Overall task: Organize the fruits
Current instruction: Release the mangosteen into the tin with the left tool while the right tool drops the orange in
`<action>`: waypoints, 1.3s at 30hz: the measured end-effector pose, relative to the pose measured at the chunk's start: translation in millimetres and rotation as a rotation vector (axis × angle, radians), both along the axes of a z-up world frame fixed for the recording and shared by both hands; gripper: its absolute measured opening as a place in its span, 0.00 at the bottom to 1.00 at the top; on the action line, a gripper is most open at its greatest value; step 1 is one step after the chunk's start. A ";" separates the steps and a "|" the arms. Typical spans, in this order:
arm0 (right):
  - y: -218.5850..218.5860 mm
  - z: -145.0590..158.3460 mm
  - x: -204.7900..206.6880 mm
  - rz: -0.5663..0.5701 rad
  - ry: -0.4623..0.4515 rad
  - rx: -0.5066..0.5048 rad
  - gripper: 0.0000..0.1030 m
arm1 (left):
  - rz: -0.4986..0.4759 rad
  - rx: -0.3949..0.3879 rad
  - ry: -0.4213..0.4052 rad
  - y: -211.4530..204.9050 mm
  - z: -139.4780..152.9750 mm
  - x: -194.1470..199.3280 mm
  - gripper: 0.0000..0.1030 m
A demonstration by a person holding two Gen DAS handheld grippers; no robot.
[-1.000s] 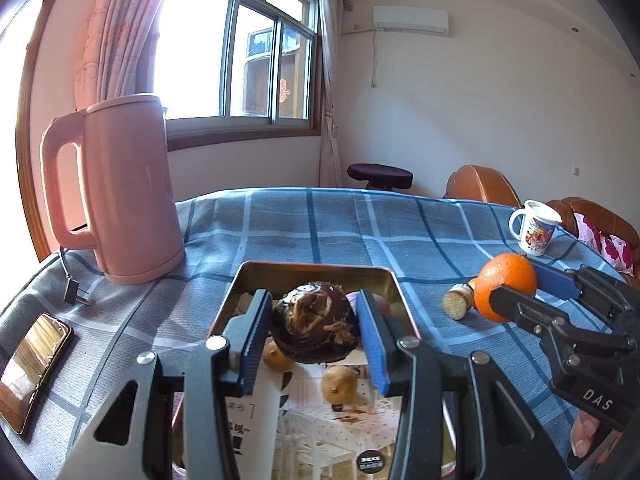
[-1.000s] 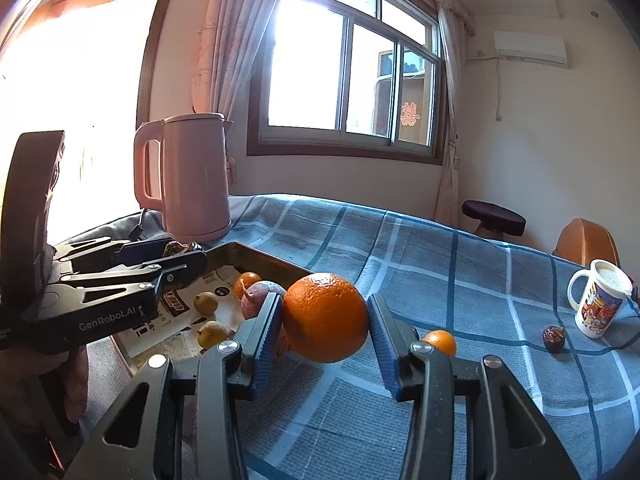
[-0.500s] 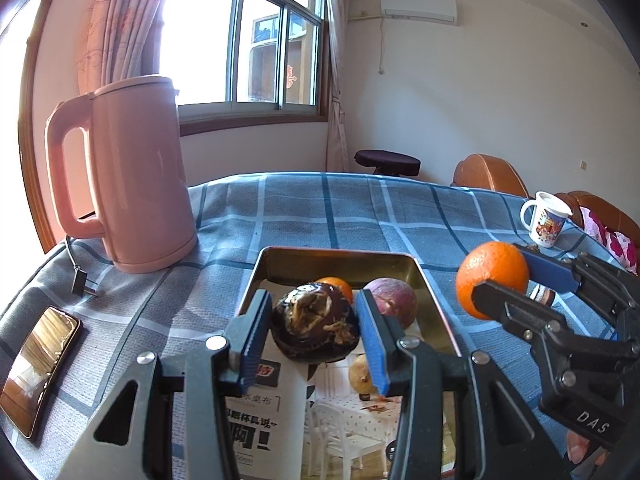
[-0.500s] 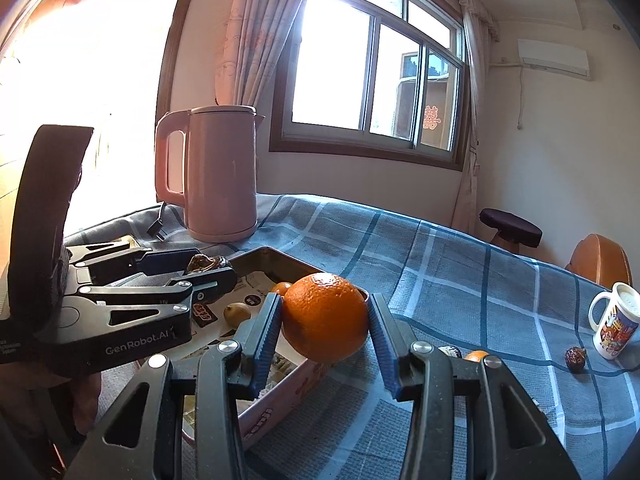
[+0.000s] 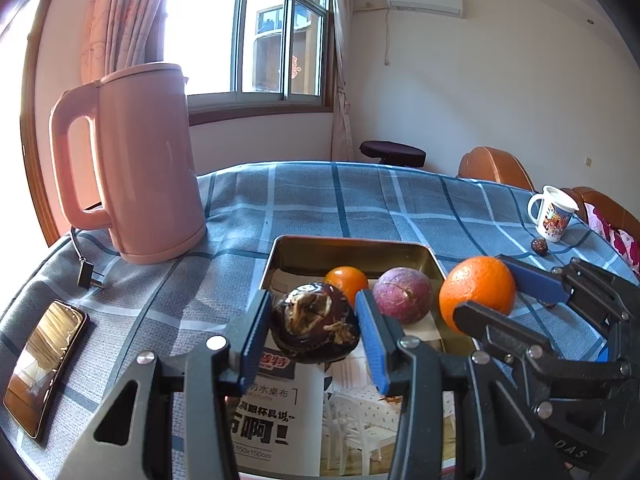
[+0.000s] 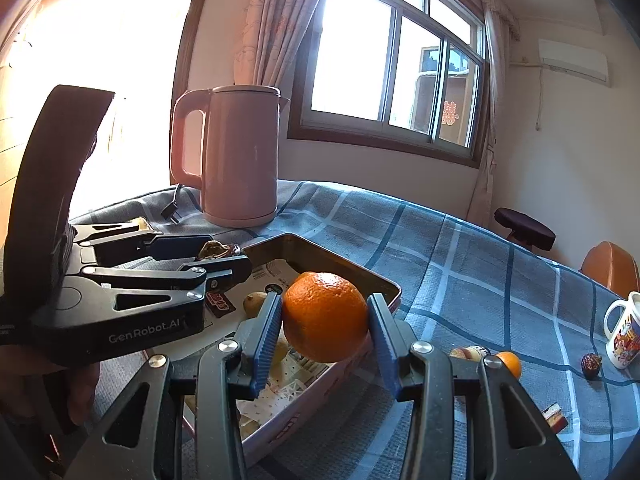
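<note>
We carry two fruits at once. The large round orange (image 6: 326, 316) looks firm and fairly heavy, with a pebbled peel that gives the pads purchase; we judge it best taken across its widest middle, as it is now. The right tool (image 6: 325, 328) is clamped on it, blue pads pressing both sides, jaws only partly apart, and it hangs over the rim of the rectangular gold metal tin (image 6: 384, 280) at the tin's 3 o'clock side.

The dark, wrinkled purple-brown fruit (image 5: 314, 328) with a torn, dried patch looks light and brittle-skinned, so we judge a gentle squeeze safer than a hard one. The left tool (image 5: 312, 332) is closed on it at about the same width, above the tin's printed paper lining (image 5: 280, 412).

Inside the tin, toward 12 o'clock, lie a small orange mandarin (image 5: 346, 280) and a round mauve fruit (image 5: 404, 294). The pink electric kettle (image 5: 144, 160) stands on the blue checked worktop (image 5: 360, 200) at 10 o'clock.
</note>
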State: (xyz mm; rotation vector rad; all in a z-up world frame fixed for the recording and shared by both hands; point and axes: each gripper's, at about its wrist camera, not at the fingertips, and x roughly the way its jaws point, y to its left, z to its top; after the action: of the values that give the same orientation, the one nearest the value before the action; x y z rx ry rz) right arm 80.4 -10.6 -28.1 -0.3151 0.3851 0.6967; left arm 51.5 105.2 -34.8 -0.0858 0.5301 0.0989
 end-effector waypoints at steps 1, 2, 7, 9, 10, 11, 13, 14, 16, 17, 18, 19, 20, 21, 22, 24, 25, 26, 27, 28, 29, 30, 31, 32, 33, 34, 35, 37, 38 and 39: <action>0.6 -0.2 0.1 0.001 0.001 -0.003 0.45 | -0.001 0.001 0.002 0.0 -0.2 0.2 0.44; 0.4 -0.1 0.0 0.003 0.003 -0.003 0.45 | -0.003 0.001 0.004 -0.2 -0.5 0.5 0.44; 1.3 -1.5 3.3 0.013 0.029 -0.004 0.45 | -0.009 -0.002 0.018 -0.3 -1.9 2.7 0.44; 2.7 -2.5 4.8 0.022 0.041 -0.009 0.45 | -0.012 -0.002 0.022 -0.7 -2.4 3.4 0.44; 3.7 -3.2 5.5 0.027 0.046 -0.012 0.45 | -0.012 -0.002 0.024 -0.7 -2.8 3.8 0.44; 5.3 -3.7 6.6 0.030 0.051 -0.016 0.45 | -0.014 -0.001 0.027 -0.9 -3.1 4.1 0.44; 6.6 -4.8 6.6 0.035 0.055 -0.023 0.45 | -0.017 -0.001 0.032 -1.4 -3.9 5.1 0.44; 7.3 -5.3 6.8 0.039 0.057 -0.028 0.45 | -0.018 0.001 0.035 -1.6 -4.3 5.3 0.44; 9.1 -6.1 6.9 0.043 0.061 -0.036 0.45 | -0.020 0.000 0.039 -1.8 -4.8 6.0 0.44; 9.8 -6.6 7.1 0.043 0.063 -0.040 0.45 | -0.020 -0.001 0.041 -1.9 -5.2 6.1 0.44; 10.5 -7.0 7.0 0.044 0.065 -0.043 0.45 | -0.021 -0.003 0.043 -1.8 -5.4 6.4 0.44; 10.8 -7.2 7.0 0.045 0.066 -0.045 0.45 | -0.021 -0.004 0.044 -1.7 -5.7 6.6 0.44; 11.0 -7.5 7.1 0.046 0.068 -0.047 0.45 | -0.021 -0.006 0.047 -1.7 -6.0 7.1 0.44; 11.4 -7.9 7.5 0.047 0.070 -0.049 0.45 | -0.022 -0.006 0.048 -1.5 -6.1 7.1 0.44; 11.9 -8.3 7.8 0.049 0.073 -0.052 0.45 | -0.023 -0.005 0.051 -1.5 -6.4 7.6 0.44; 13.9 -9.6 9.1 0.051 0.080 -0.059 0.45 | -0.025 -0.006 0.057 -1.8 -6.9 8.4 0.44; 14.5 -10.2 9.7 0.051 0.084 -0.063 0.45 | -0.026 -0.008 0.059 -1.5 -7.2 8.7 0.44; 15.2 -10.8 10.2 0.051 0.088 -0.067 0.45 | -0.026 -0.010 0.063 -1.1 -7.7 9.2 0.44; 15.8 -11.2 10.5 0.052 0.090 -0.069 0.45 | -0.025 -0.014 0.068 -0.5 -8.2 10.0 0.44; 16.1 -11.4 10.5 0.053 0.092 -0.071 0.45 | -0.026 -0.018 0.072 0.1 -8.6 10.7 0.44; 16.8 -11.6 10.5 0.054 0.093 -0.072 0.45 | -0.027 -0.020 0.076 0.4 -9.1 11.3 0.44; 17.1 -11.8 10.6 0.055 0.094 -0.074 0.45 | -0.029 -0.024 0.081 0.7 -9.6 12.1 0.44; 17.5 -12.0 10.9 0.056 0.096 -0.075 0.45 | -0.031 -0.027 0.087 0.8 -10.1 13.0 0.44; 18.2 -12.5 11.2 0.059 0.100 -0.078 0.45 | -0.033 -0.029 0.092 0.9 -10.6 13.8 0.44; 18.9 -13.1 11.6 0.061 0.104 -0.083 0.45 | -0.034 -0.030 0.095 0.9 -10.9 14.2 0.45; 20.1 -13.9 12.2 0.063 0.110 -0.088 0.45 | -0.035 -0.031 0.097 0.9 -11.3 14.7 0.45; 21.6 -14.9 13.1 0.066 0.117 -0.096 0.45 | -0.036 -0.033 0.097 0.8 -11.5 14.7 0.45; 24.3 -16.8 14.4 0.067 0.127 -0.110 0.45 | -0.033 -0.032 0.092 0.6 -11.2 13.8 0.44; 25.3 -17.6 14.7 0.068 0.131 -0.115 0.45 | -0.034 -0.033 0.091 0.6 -11.2 13.5 0.44; 26.3 -18.4 15.3 0.072 0.138 -0.120 0.45 | -0.033 -0.034 0.091 0.9 -11.3 13.6 0.44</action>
State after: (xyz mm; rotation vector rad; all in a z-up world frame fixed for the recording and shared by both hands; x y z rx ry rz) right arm 95.8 15.7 -46.5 -0.3970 0.5502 0.7698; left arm 65.1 106.1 -46.1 -0.1059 0.6241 0.0620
